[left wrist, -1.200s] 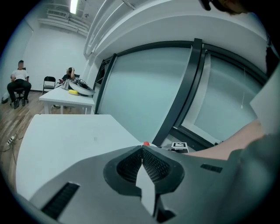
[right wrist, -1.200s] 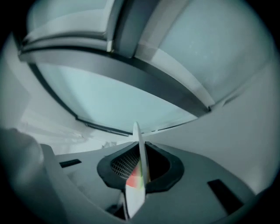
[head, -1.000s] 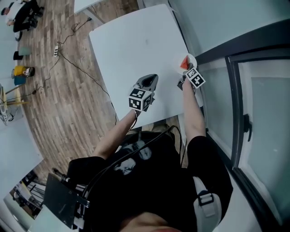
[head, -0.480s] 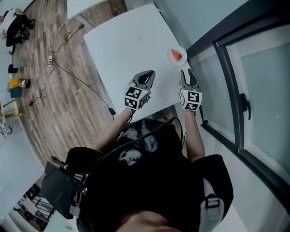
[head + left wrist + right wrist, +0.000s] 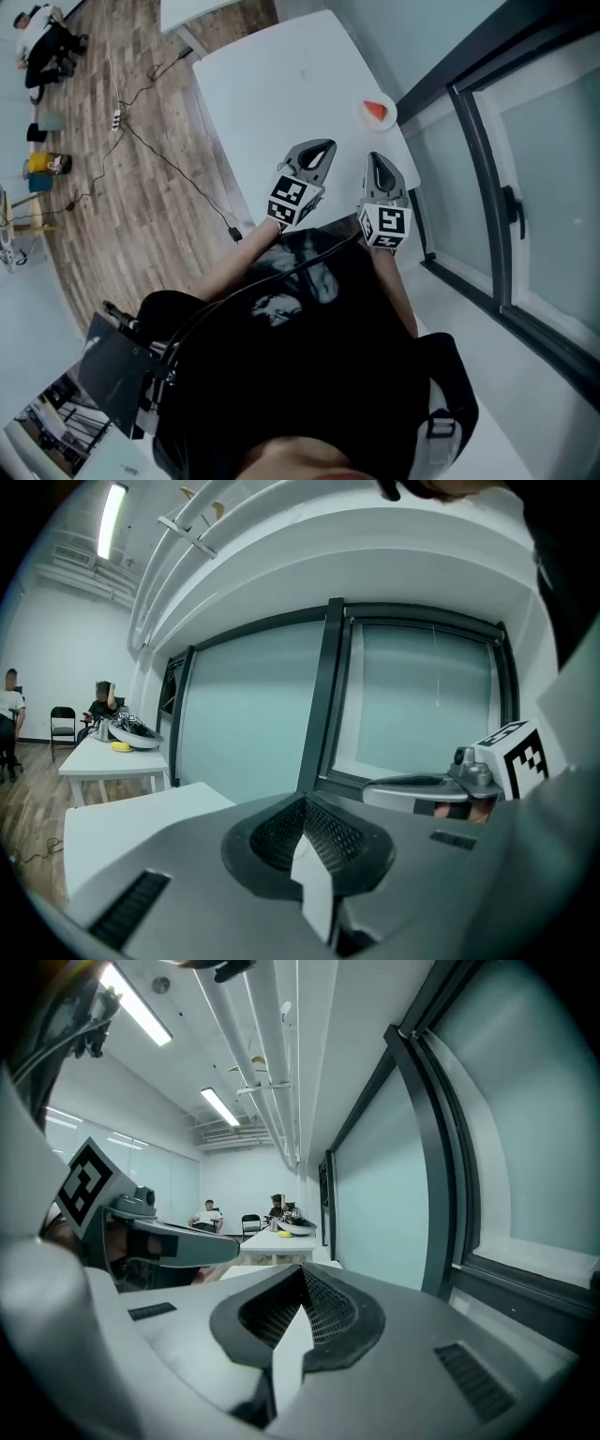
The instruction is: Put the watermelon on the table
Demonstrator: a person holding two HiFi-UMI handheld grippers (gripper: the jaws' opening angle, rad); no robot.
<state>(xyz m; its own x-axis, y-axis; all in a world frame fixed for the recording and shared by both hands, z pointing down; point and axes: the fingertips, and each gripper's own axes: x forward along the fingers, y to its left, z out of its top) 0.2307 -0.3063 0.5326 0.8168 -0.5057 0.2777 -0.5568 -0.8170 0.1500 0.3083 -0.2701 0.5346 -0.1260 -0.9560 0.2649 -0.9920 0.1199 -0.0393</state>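
Over the near edge of the table (image 5: pixel 272 89), both claws are recorded closed and empty: left gripper (image 5: pixel 317 153) jaws together, right gripper (image 5: pixel 380 167) jaws together. The watermelon (image 5: pixel 376 109) slice is seen on a small plate (image 5: pixel 388 120) at the table's window-side edge. Compared with the earlier frame, the right gripper has been drawn back from the plate.

The watermelon (image 5: pixel 376 110) lies on a plate (image 5: pixel 362 113). The plate sits on the bench (image 5: pixel 272 84), close to its right edge, next to the window (image 5: pixel 553 187). The left gripper (image 5: pixel 317 150) and the right gripper (image 5: pixel 377 161) are side by side above the near end of the bench. The plate is past the right gripper, apart from it. A cable (image 5: pixel 169 164) lies on the floor (image 5: pixel 122 216), left of the bench.
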